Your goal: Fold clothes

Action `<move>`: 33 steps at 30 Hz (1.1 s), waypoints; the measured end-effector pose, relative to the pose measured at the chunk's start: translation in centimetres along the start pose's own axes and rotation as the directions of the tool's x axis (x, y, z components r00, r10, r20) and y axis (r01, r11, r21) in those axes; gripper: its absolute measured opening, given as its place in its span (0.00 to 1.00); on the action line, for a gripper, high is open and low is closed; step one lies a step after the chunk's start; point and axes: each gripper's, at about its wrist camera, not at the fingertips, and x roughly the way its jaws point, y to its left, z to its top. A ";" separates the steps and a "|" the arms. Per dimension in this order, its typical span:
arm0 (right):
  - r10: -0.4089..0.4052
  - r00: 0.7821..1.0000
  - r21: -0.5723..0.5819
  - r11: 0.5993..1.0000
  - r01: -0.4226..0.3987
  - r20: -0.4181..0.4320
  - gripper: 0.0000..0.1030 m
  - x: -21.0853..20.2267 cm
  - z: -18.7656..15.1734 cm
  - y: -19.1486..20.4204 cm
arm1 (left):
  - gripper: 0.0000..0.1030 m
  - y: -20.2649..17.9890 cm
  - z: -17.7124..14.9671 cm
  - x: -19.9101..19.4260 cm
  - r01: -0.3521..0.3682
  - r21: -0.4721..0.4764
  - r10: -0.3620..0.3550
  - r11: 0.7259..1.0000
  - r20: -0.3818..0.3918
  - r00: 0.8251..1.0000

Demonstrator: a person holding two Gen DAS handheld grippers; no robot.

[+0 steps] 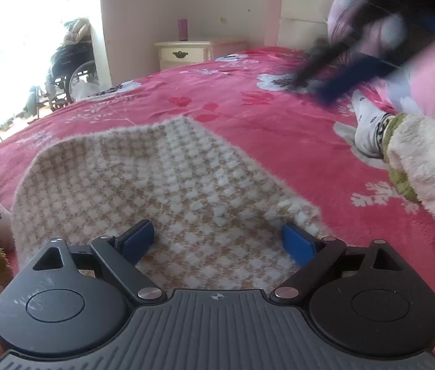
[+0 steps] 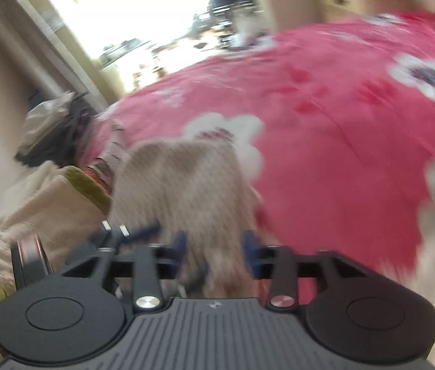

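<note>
A: Our left hand-held gripper hangs released, jaws wide, over the checked cloth lying on the bed.

B: Our right hand-held gripper straddles that cloth, jaws parted; too blurred to confirm contact.

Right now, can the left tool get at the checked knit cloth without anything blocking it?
Probably yes: the left tool is open directly over the checked knit cloth, with nothing between; the socks lie off to the sides.

Checked cloth: fuzzy, nubbly knit with hairy edges; bedspread: soft plush fleece; left gripper: matt black plastic with ribbed grey housing, blue pads, bright metal pivot pins.
</note>
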 end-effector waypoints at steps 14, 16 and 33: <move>0.093 0.995 -0.202 0.976 -0.083 0.040 0.10 12.2 6.5 -0.2 | 0.89 -0.1 0.1 0.2 -0.003 -0.039 0.004 0.999 0.022 1.000; 0.042 0.999 -0.232 0.972 -0.034 0.030 0.10 13.3 6.4 -0.4 | 0.89 -0.2 0.1 0.5 0.003 -0.037 -0.003 0.999 0.015 1.000; 0.130 0.989 -0.519 0.852 -0.072 0.076 0.20 13.8 9.1 6.5 | 0.90 -1.7 -0.6 0.1 -0.036 -0.006 0.037 0.999 0.030 0.999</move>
